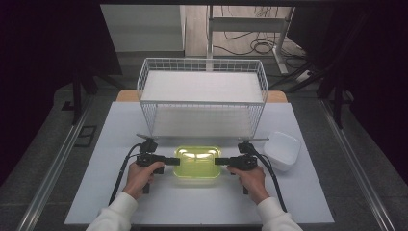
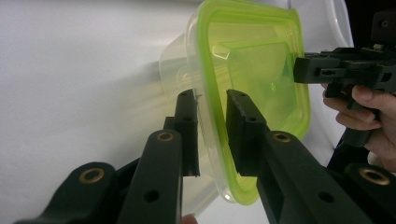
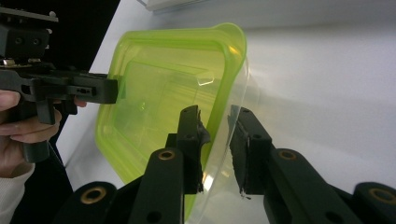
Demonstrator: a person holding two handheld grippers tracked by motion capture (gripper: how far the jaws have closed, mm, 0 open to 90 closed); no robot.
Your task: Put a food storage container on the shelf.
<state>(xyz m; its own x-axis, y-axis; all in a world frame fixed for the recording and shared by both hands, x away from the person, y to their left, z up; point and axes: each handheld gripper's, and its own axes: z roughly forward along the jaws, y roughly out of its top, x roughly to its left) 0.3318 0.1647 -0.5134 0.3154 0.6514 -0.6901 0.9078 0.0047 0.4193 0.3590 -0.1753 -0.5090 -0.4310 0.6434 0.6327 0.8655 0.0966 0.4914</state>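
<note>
A clear plastic container with a yellow-green lid (image 1: 197, 162) sits on the white table near the front, between both hands. My left gripper (image 1: 177, 160) reaches in from its left side; in the left gripper view its jaws (image 2: 212, 100) stand on either side of the container's (image 2: 252, 60) rim, pads against it. My right gripper (image 1: 217, 161) comes in from the opposite side. In the right gripper view its jaws (image 3: 215, 114) straddle the container's (image 3: 159, 93) rim with a thin gap still showing. Each gripper view also shows the other gripper at the far rim.
A white wire basket (image 1: 202, 91) stands on the table just behind the container. A white rounded tub (image 1: 283, 149) lies to the right of my right hand. The white tabletop (image 1: 120, 192) ends close in front of the hands.
</note>
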